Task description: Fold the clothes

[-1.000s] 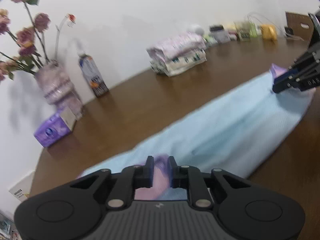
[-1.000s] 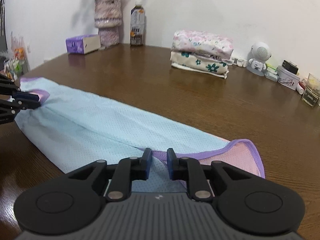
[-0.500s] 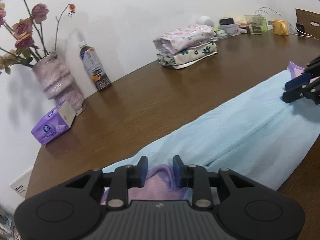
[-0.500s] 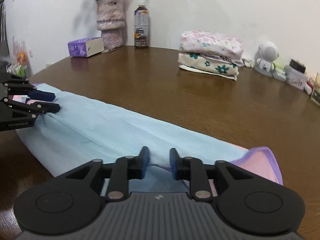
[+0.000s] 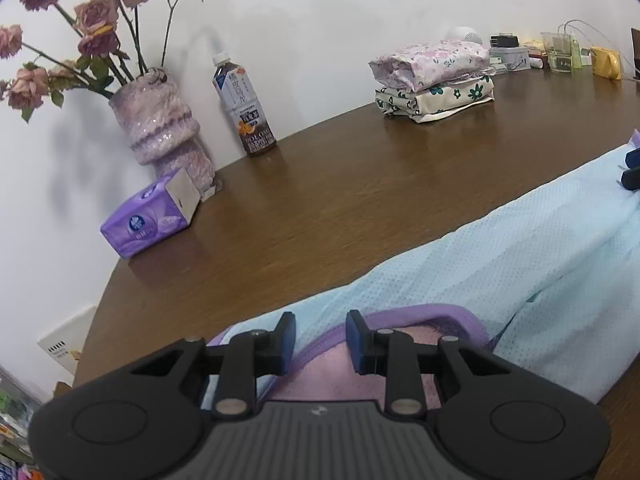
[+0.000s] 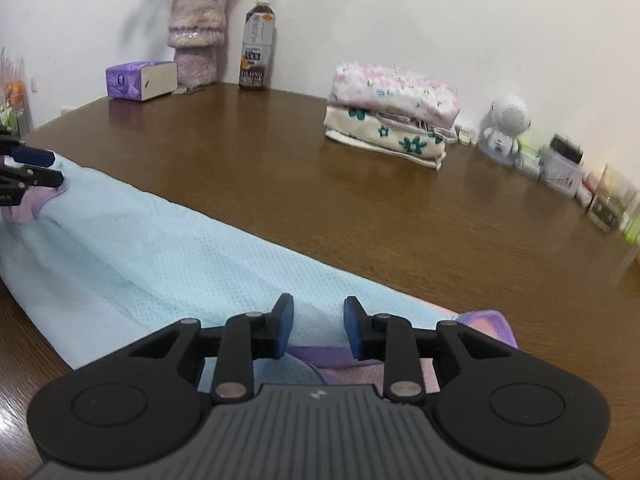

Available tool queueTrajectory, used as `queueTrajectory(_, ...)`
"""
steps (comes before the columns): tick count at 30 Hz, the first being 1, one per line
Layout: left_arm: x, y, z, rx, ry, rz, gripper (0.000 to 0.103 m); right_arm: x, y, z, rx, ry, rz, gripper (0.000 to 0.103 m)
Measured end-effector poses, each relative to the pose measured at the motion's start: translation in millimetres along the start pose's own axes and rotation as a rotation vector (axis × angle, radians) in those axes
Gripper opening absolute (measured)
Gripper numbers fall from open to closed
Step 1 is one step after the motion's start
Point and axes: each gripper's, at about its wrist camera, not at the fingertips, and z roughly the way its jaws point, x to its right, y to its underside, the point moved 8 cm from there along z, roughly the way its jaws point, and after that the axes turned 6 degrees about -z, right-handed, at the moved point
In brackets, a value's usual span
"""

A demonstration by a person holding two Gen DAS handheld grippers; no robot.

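Note:
A light blue mesh garment (image 5: 500, 264) with purple trim and pink lining lies folded lengthwise in a long strip on the brown table (image 5: 360, 184); it also shows in the right wrist view (image 6: 168, 248). My left gripper (image 5: 320, 338) is open and empty just above the garment's purple-edged end. My right gripper (image 6: 317, 326) is open and empty above the other purple-edged end (image 6: 484, 324). Each gripper's blue fingertips show at the edge of the other's view: the right one's (image 5: 632, 168) and the left one's (image 6: 34, 168).
A stack of folded floral clothes (image 6: 390, 112) sits at the back of the table. A vase of roses (image 5: 160, 128), a tea bottle (image 5: 244, 108) and a purple tissue box (image 5: 150, 216) stand by the wall. A white speaker figure (image 6: 506, 128) and small jars (image 6: 568, 168) line the back right.
Both grippers have opened and let go of the garment's ends, which now lie flat on the table. Both have drawn back slightly.

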Motion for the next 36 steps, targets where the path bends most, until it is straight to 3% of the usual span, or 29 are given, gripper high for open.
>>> queueTrajectory(3,-12.5,-5.4,-5.5,0.027,-0.016,-0.015,0.027,0.3,-0.7,-1.3,-0.006,0.012,-0.016,0.027)
queueTrajectory(8,-33.2,0.0,5.9,-0.010,-0.023,-0.048,0.027,12.3,-7.5,-1.2,0.005,0.036,0.006,0.027)
queueTrajectory(12,-49.4,6.7,15.5,-0.035,0.029,-0.150,0.024,21.2,-1.2,6.7,-0.028,0.019,0.039,0.027)
queueTrajectory(21,-73.2,11.7,21.3,-0.034,0.019,-0.294,0.023,49.2,12.1,9.4,-0.026,-0.018,0.186,0.028)
queueTrajectory(26,-82.6,7.6,-9.7,0.040,0.003,-0.332,0.025,49.4,11.6,3.5,-0.008,-0.012,0.199,0.029)
queueTrajectory(30,-85.7,10.3,-32.7,0.075,-0.007,-0.346,0.025,36.6,-2.1,-20.4,0.078,-0.075,0.235,0.029)
queueTrajectory(33,-84.3,23.0,-35.9,0.047,-0.020,-0.343,0.009,23.3,-8.9,-29.5,0.105,-0.121,0.235,0.029)
queueTrajectory(36,-85.6,34.1,-29.3,0.015,-0.030,-0.363,0.009,14.2,-8.6,-25.0,0.089,-0.150,0.238,0.029)
